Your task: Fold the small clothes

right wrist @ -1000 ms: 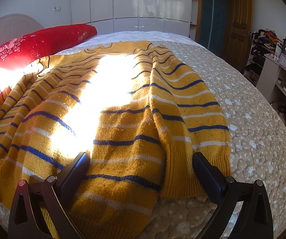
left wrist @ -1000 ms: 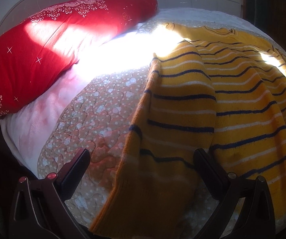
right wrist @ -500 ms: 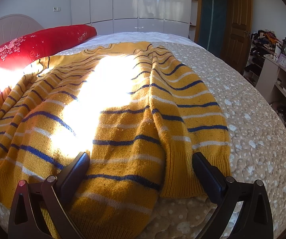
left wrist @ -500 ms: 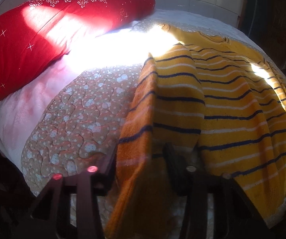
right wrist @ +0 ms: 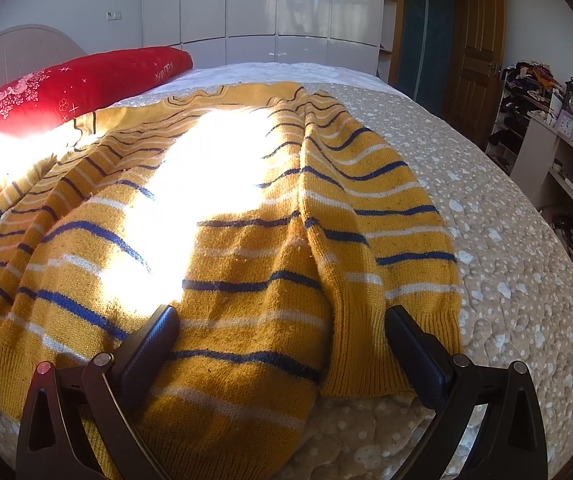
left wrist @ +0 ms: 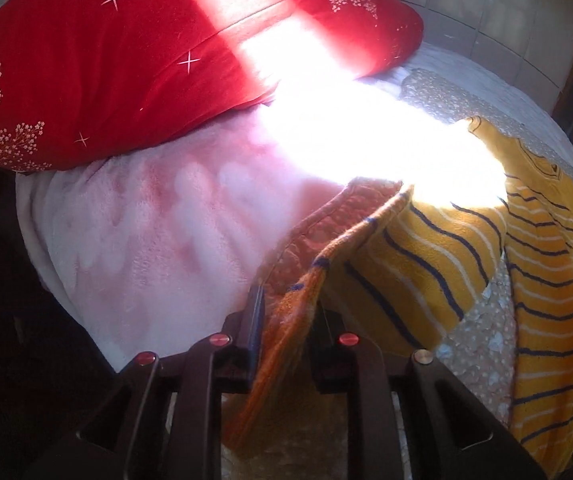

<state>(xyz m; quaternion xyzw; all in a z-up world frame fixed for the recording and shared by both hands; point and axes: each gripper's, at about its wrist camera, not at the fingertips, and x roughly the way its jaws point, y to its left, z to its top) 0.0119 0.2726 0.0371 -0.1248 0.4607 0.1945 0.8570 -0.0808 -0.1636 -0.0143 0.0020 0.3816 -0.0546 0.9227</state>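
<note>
Left gripper (left wrist: 288, 320) closing, clamped on striped sweater (left wrist: 426, 248) sleeve edge, lifted off bed (left wrist: 482, 320). Right gripper (right wrist: 282, 344) jaws apart, straddling sweater hem, nothing gripped.

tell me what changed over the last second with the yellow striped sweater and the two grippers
The left gripper, open around the sleeve a second ago, is closing on the yellow knitted sweater with navy and white stripes and has lifted the sleeve toward the red pillow, baring the dotted quilt beneath. The right gripper stays open over the hem, unmoved.
</note>
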